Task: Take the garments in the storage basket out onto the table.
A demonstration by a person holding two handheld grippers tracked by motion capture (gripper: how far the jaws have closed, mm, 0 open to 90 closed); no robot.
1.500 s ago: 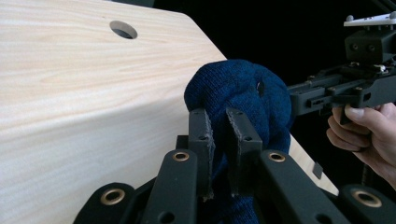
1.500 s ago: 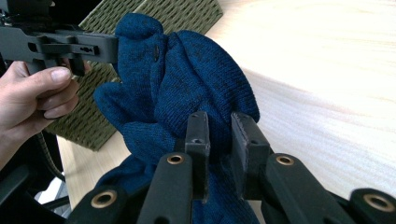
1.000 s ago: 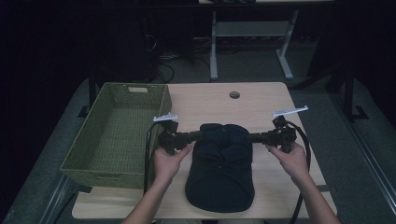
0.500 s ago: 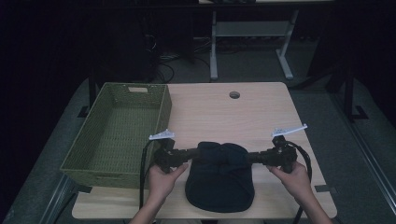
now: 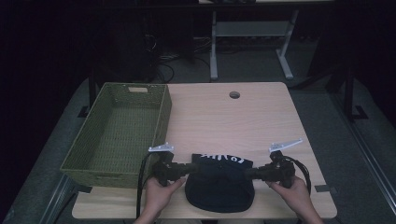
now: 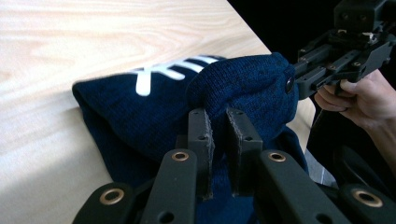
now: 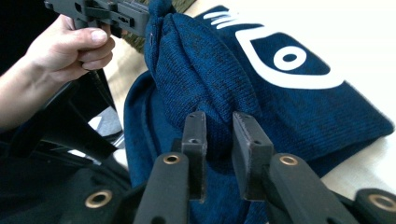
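Jaws of left gripper (image 6: 215, 122) clenched on navy knit garment (image 6: 243, 88); right gripper (image 7: 219, 126) easing, garment between pads.

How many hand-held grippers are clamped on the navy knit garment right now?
2: the left hand-held gripper pinches the navy knit garment at its left side, the right hand-held gripper at its right.

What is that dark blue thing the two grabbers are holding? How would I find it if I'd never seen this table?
Start at the light wooden table and look to its near edge, just right of the green woven basket. There lies a navy knitted garment, folded into a soft lump, pinched between the left gripper and the right gripper. It is the only cloth thing there, and it bears white printed markings.
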